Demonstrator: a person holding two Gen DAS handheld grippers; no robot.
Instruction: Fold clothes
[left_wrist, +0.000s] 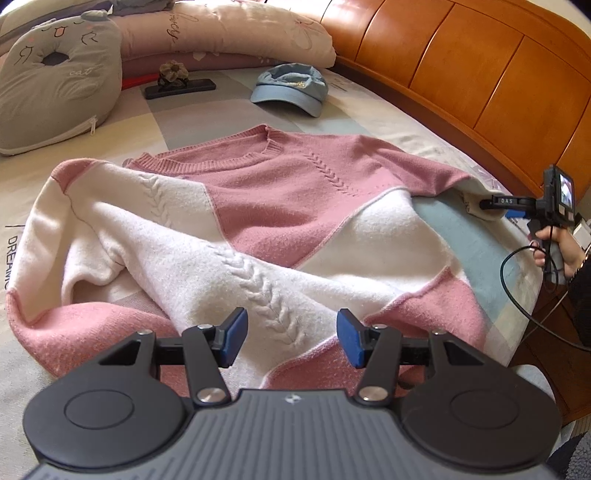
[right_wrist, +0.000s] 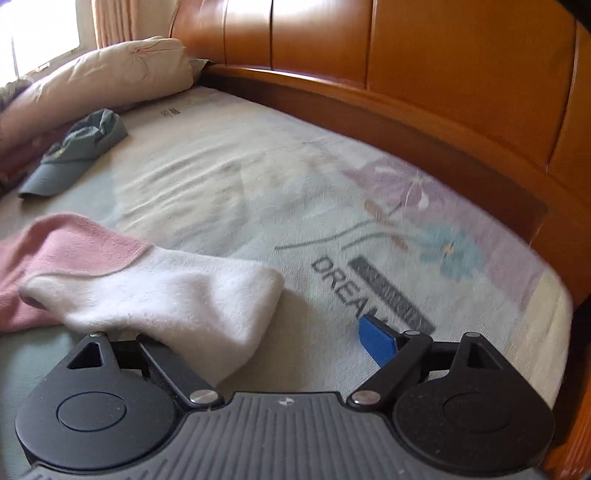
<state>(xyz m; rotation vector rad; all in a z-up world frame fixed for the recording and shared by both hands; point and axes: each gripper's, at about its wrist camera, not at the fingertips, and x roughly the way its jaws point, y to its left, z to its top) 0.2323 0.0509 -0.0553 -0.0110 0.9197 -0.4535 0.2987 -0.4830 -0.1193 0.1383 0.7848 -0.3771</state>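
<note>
A pink and white knit sweater (left_wrist: 258, 206) lies face up on the bed, its left sleeve folded across the body. My left gripper (left_wrist: 293, 338) hovers over the hem with its blue pads (left_wrist: 236, 338) apart and white knit showing below the gap; nothing is pinched. In the left wrist view my right gripper (left_wrist: 491, 203) is at the far sleeve end, held by a hand (left_wrist: 554, 247). In its own view the right gripper (right_wrist: 280, 339) is wide open. The white sleeve cuff (right_wrist: 192, 295) drapes over and hides its left finger, well apart from the right pad (right_wrist: 376, 338).
A blue cap (left_wrist: 291, 88) lies beyond the collar, with a dark phone (left_wrist: 181, 88) and a grey cat cushion (left_wrist: 55, 81) to its left. Pink pillows (left_wrist: 229, 33) line the back. The wooden headboard (left_wrist: 461, 74) curves along the right. A cable (left_wrist: 517, 291) hangs off the bed edge.
</note>
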